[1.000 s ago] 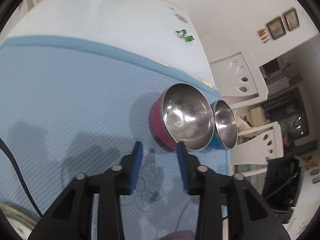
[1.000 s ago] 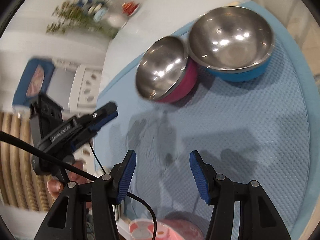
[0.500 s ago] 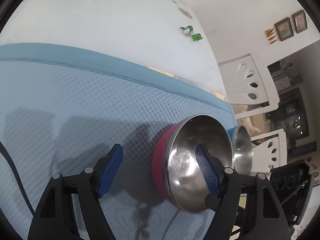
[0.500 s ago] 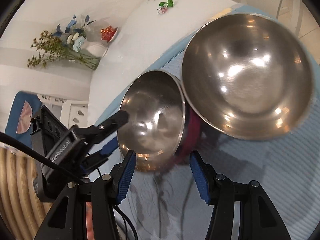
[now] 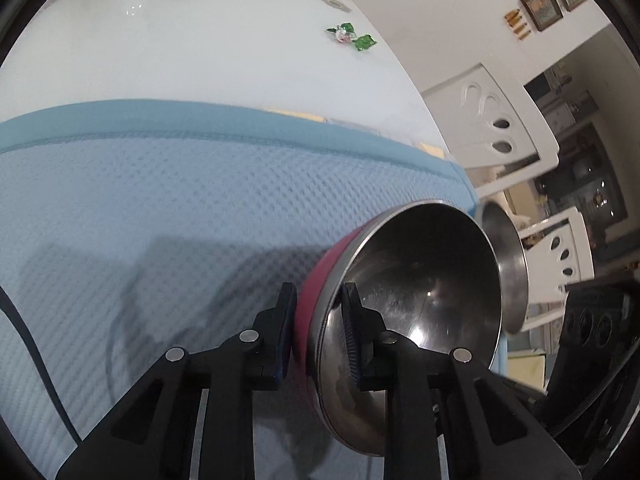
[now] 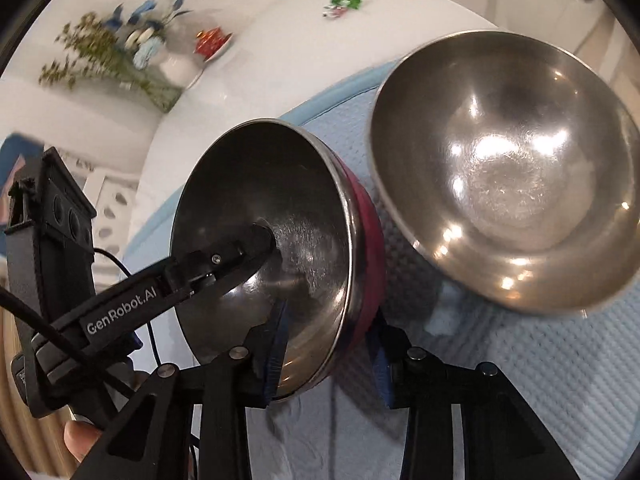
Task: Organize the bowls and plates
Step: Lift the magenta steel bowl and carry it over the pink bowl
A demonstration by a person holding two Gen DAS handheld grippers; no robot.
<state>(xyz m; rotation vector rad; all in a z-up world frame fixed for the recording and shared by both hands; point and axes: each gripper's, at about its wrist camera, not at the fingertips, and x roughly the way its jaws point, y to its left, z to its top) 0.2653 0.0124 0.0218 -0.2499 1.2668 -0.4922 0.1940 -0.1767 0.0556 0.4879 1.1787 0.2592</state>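
Observation:
A steel bowl with a pink outside [image 5: 420, 292] [image 6: 272, 248] stands tilted on the blue mat [image 5: 160, 208]. My left gripper [image 5: 318, 334] is shut on its rim, one finger inside the bowl, one on the pink wall. My right gripper [image 6: 328, 354] straddles the opposite rim, one pad inside and one outside; its jaws look closed on the rim. The left gripper's finger shows inside the bowl in the right wrist view [image 6: 224, 260]. A larger steel bowl with a blue outside [image 6: 508, 176] [image 5: 504, 268] sits just beyond the pink one.
The mat lies on a white table [image 5: 200, 40]. Green candy wrappers [image 5: 352, 36] lie on the bare table beyond the mat. A flower vase [image 6: 160, 56] and a small red dish [image 6: 212, 40] stand at the far end. White chairs [image 5: 496, 128] stand past the table edge.
Both grippers moved in on the pink bowl. The left one closed on its rim. The right one came over the opposite rim and narrowed. The bowl is tilted further.

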